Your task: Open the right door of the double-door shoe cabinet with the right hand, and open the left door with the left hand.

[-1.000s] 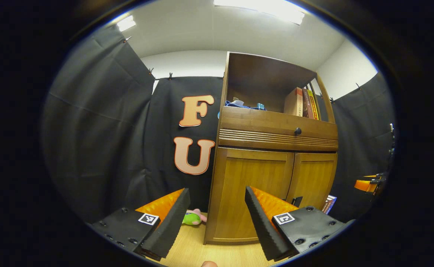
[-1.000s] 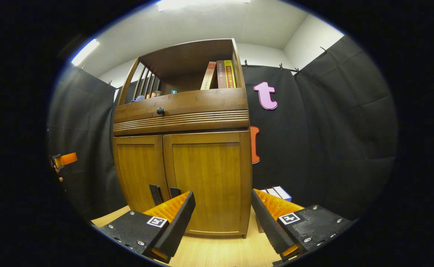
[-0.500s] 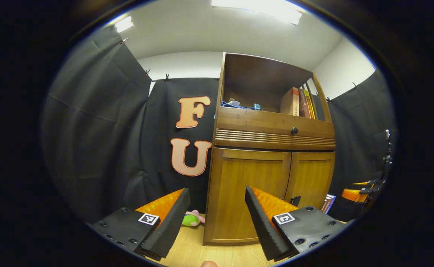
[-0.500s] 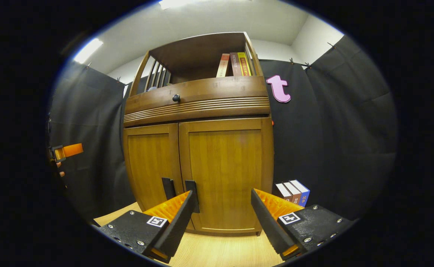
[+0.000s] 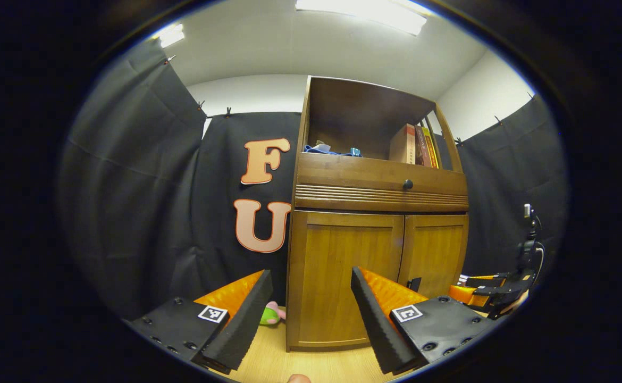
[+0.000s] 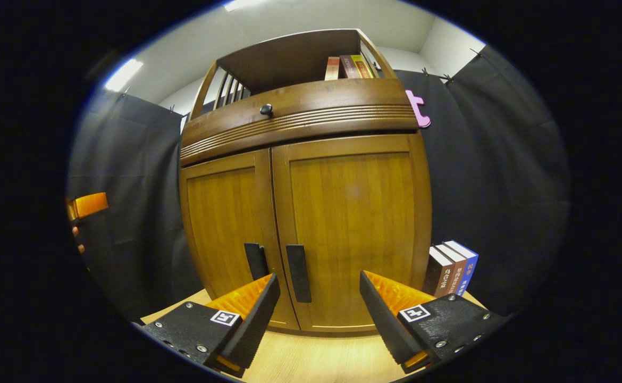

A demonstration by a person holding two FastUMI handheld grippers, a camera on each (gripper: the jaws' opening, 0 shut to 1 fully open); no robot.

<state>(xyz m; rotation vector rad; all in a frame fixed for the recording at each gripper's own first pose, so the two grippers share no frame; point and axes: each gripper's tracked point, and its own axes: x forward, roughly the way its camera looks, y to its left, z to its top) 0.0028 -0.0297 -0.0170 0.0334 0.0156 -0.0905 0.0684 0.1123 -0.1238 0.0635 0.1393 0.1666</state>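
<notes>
Right gripper: wide open, holding nothing; right door and its handle just ahead.
Left gripper: wide open, holding nothing; left door ahead.
Around: books right of the cabinet; plush toy on the wooden floor.

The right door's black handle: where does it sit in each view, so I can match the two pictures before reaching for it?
Left gripper view: the right door's handle peeks out low, just right of centre, above this gripper's own right finger, at the seam between the doors.
Right gripper view: the handle stands low centre, right of the door seam, between the open fingers.
Shared landmark: the round drawer knob above the doors.
</notes>
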